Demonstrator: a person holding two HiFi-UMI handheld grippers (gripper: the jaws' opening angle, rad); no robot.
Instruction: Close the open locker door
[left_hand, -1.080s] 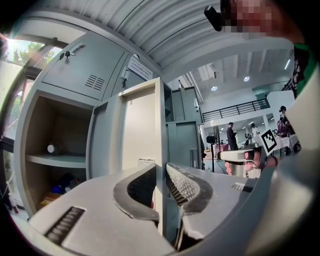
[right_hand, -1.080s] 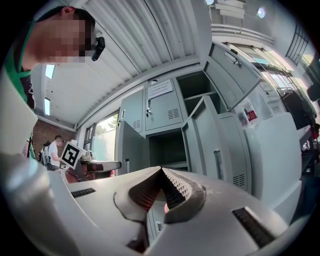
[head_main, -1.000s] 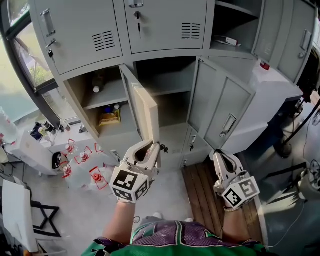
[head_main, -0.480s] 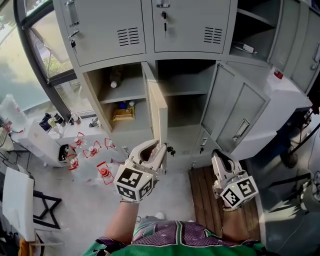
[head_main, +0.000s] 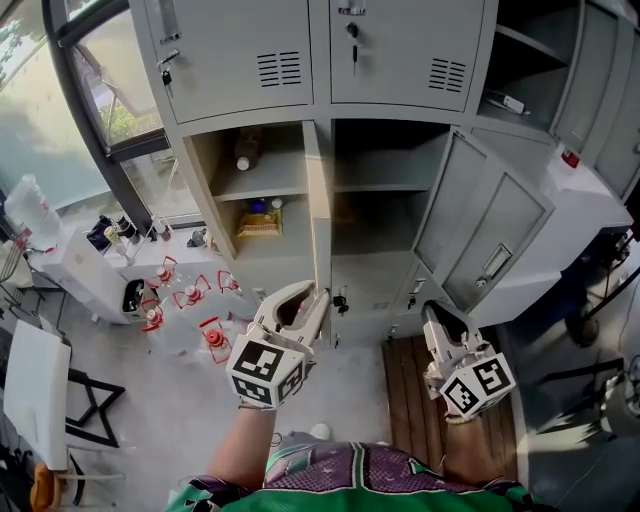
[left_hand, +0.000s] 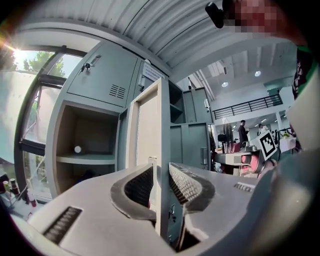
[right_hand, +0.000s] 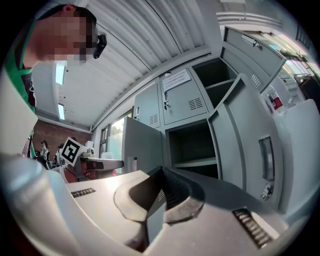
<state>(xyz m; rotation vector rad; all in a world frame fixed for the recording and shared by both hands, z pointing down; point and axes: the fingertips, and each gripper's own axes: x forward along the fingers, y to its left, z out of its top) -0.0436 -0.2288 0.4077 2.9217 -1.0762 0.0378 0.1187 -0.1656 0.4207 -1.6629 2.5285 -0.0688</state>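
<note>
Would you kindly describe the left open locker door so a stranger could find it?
On the grey locker bank, look below the two shut vented doors. The left open door stands edge-on and shows a cream inner face; its right neighbour is all grey.

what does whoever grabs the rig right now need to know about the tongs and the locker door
Left tongs: open, jaws have just been opening, free edge of the locker door between them, not clamped.
Right tongs: shut, empty, right of that door.
Door: stands straight out from the lockers; a second door to its right is open too.
Done: nothing closed yet.
Left: swing the door shut, likely leftwards over the shelved compartment.
</note>
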